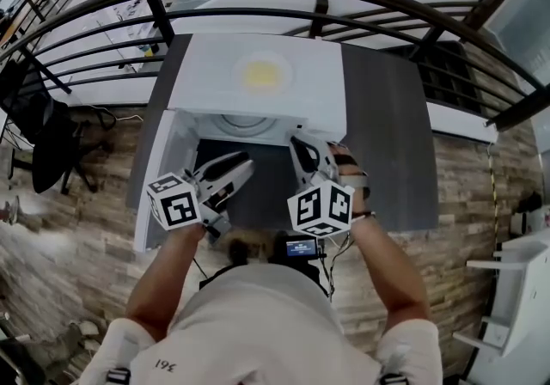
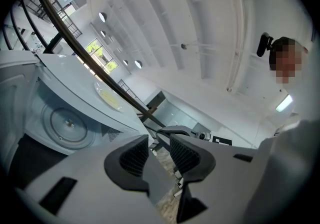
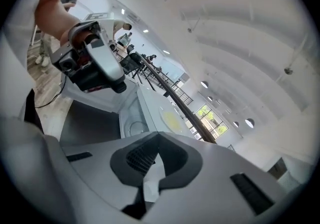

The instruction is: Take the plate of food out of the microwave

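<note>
On top of the microwave (image 1: 206, 87), not inside it, sits the plate of food (image 1: 260, 74). It's a round white plate with a pale yellow heap in the middle, lying flat near the centre of the white top. The microwave stands on a grey table (image 1: 387, 134) with its door (image 1: 163, 155) swung open to the left. Through the opening I can see the round turntable (image 1: 245, 124).

Both my grippers are low in front of that opening, well below the plate and touching neither it nor the oven.

My left gripper (image 1: 232, 173) points in toward the opening from the door side. In the left gripper view its two ribbed pads (image 2: 136, 155) stand a narrow way apart. There's nothing between them, only floor and railing showing through the gap.

My right gripper (image 1: 302, 155) sits beside it on the right, angled down a little. In the right gripper view its jaws are pressed together, tips meeting, and nothing is pinched between them. That view also catches my left hand (image 3: 60, 13) off to the side, with the plate lying beyond my closed tips on the microwave's top.
</note>
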Demonstrator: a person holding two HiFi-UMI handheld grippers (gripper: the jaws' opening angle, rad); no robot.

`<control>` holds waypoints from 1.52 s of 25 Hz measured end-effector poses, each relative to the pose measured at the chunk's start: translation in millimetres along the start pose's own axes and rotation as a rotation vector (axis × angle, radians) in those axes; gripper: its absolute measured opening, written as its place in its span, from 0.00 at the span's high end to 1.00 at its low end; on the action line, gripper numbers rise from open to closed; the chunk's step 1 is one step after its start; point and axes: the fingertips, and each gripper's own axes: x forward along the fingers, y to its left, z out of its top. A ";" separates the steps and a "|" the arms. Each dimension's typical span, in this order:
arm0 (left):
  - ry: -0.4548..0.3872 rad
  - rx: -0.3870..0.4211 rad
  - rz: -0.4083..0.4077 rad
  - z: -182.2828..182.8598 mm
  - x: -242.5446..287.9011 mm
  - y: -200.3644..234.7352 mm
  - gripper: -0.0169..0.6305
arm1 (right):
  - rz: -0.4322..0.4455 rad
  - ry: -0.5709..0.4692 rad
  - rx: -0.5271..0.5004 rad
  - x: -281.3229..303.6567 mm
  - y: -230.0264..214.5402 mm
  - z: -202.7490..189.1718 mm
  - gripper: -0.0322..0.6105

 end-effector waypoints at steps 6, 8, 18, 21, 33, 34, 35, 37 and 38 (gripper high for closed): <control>-0.010 0.017 -0.001 -8.4 -9.8 -4.0 0.83 | -0.031 -0.018 0.132 -10.2 4.4 -2.1 0.95; -0.011 0.022 0.000 -9.8 -13.6 -5.1 0.85 | -0.036 -0.023 0.177 -12.5 5.8 -1.1 0.95; -0.041 0.019 0.025 -15.8 -31.8 -9.8 0.91 | -0.018 -0.023 0.364 -21.3 20.6 -2.4 0.95; -0.042 0.026 0.038 -17.5 -36.0 -10.5 0.91 | -0.018 -0.020 0.393 -22.9 22.4 -3.0 0.95; -0.031 0.027 0.067 -31.8 -43.2 -11.8 0.94 | -0.012 -0.010 0.490 -30.8 29.0 -13.1 0.95; -0.030 0.029 0.069 -32.1 -44.3 -12.0 0.94 | -0.009 -0.008 0.504 -32.1 30.4 -14.4 0.95; -0.029 0.031 0.072 -32.3 -45.8 -11.8 0.94 | -0.006 -0.007 0.517 -33.0 32.5 -15.5 0.95; -0.029 0.037 0.076 -32.6 -48.9 -10.8 0.94 | 0.004 -0.004 0.543 -34.1 37.5 -17.0 0.95; -0.029 0.041 0.080 -32.9 -50.3 -10.4 0.94 | 0.011 0.000 0.558 -35.0 39.5 -17.6 0.95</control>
